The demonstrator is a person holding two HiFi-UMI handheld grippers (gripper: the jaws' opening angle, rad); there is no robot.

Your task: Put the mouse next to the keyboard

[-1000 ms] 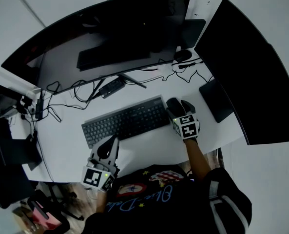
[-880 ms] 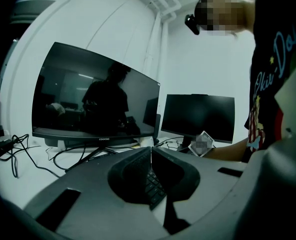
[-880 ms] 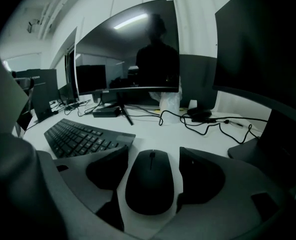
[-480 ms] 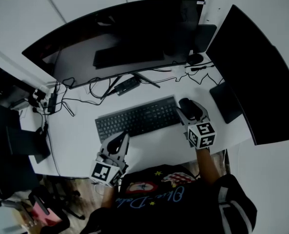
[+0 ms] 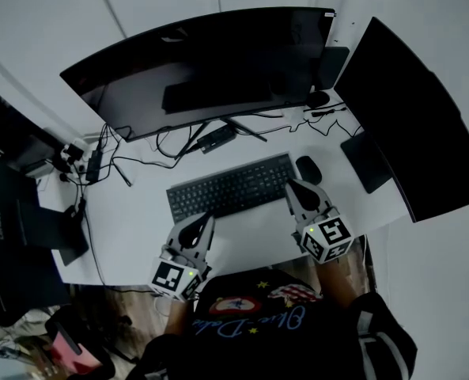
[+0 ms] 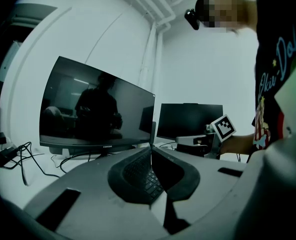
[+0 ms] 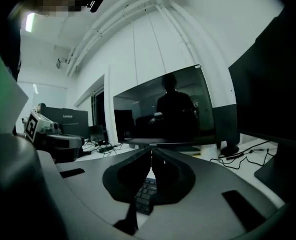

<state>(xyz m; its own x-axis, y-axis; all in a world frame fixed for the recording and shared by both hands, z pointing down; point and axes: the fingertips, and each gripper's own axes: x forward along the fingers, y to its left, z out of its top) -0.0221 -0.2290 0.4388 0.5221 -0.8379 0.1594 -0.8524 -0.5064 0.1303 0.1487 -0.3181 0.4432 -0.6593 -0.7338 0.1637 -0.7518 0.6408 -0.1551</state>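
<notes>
Head view: mouse (image 5: pixel 308 169) lies just ahead of the right gripper (image 5: pixel 293 185), clear of it, close beside the keyboard (image 5: pixel 232 186) end. Right jaws have just closed on nothing. Left gripper (image 5: pixel 210 216) also pinched together, empty. Placement looks done, nothing obviously left.

Mouse (image 5: pixel 308 169) lies right of keyboard (image 5: pixel 232 186) (just beside).

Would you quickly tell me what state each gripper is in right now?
Left gripper: closed, holding nothing.
Right gripper: jaws just closed, nothing between them; the mouse is not held.
</notes>
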